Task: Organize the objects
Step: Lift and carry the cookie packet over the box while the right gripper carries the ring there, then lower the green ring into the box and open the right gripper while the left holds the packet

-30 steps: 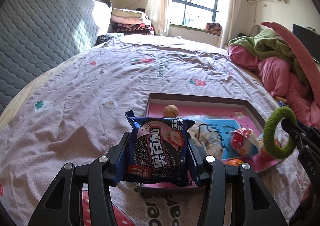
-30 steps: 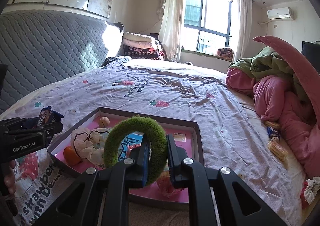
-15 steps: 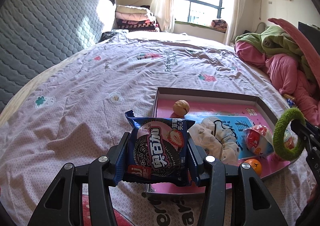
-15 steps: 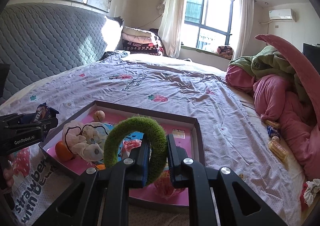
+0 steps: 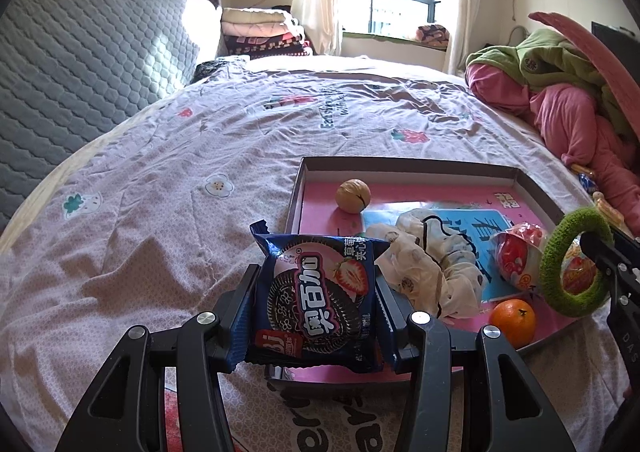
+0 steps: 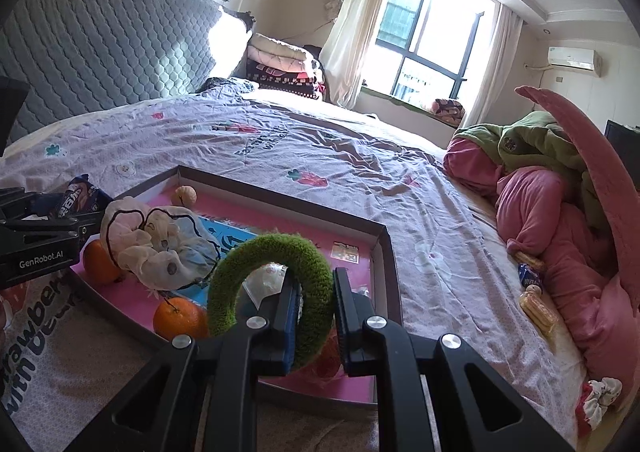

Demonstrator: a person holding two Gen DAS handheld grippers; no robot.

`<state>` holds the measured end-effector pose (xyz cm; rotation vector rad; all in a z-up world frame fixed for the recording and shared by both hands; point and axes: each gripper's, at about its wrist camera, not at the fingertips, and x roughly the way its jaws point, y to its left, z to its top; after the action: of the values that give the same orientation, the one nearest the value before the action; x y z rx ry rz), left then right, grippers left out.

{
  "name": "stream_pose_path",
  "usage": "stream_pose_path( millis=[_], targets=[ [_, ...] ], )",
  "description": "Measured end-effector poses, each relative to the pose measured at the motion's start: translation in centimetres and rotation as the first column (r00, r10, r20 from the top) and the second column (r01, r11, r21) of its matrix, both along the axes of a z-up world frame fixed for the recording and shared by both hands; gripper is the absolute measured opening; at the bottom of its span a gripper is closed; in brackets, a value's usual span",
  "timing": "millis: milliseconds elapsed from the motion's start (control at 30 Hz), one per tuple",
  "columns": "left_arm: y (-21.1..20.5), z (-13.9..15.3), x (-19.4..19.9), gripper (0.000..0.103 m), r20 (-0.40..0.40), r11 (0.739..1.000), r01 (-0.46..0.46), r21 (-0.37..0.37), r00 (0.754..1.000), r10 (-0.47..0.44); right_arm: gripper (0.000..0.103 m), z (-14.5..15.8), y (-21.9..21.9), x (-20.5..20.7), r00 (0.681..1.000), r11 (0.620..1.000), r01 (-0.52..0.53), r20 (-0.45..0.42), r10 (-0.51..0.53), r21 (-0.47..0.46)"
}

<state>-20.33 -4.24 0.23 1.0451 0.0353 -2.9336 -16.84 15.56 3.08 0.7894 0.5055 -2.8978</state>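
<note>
My left gripper (image 5: 316, 292) is shut on a blue cookie packet (image 5: 316, 292) and holds it above the near left corner of a shallow pink-lined box (image 5: 408, 164) on the bed. My right gripper (image 6: 316, 300) is shut on a fuzzy green hair ring (image 6: 272, 256), held over the box (image 6: 384, 248); the ring also shows in the left wrist view (image 5: 576, 260). In the box lie a walnut (image 5: 353, 195), a cream scrunchie (image 5: 424, 260), a red-and-white snack cup (image 5: 516, 256) and two oranges (image 6: 180, 316) (image 6: 100, 262).
The box lies on a lilac bedspread (image 5: 200, 156). Pink and green bedding (image 6: 560, 188) is heaped to the right, with loose snacks (image 6: 536, 304) and a small scrunchie (image 6: 600, 400) beside it. A grey quilted headboard (image 5: 80, 68) stands at the left.
Both grippers have moved forward and closer over the box, each still holding its object. The right gripper has tilted, and the oranges and scrunchie now appear nearer.
</note>
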Motion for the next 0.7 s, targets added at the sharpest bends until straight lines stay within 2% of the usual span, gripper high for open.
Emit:
stream_pose_path(
  millis=[367, 700],
  targets=[
    [0.4, -0.1, 0.1, 0.053, 0.001, 0.999, 0.024, 0.032, 1.000, -0.024, 0.017, -1.1, -1.4, 0.2, 1.000, 0.999, -0.027, 0.016, 0.027, 0.043],
    [0.9, -0.5, -0.1, 0.053, 0.017, 0.999, 0.017, 0.027, 1.000, -0.018, 0.017, -1.4, -1.1, 0.2, 0.999, 0.999, -0.033, 0.033, 0.032, 0.027]
  ],
)
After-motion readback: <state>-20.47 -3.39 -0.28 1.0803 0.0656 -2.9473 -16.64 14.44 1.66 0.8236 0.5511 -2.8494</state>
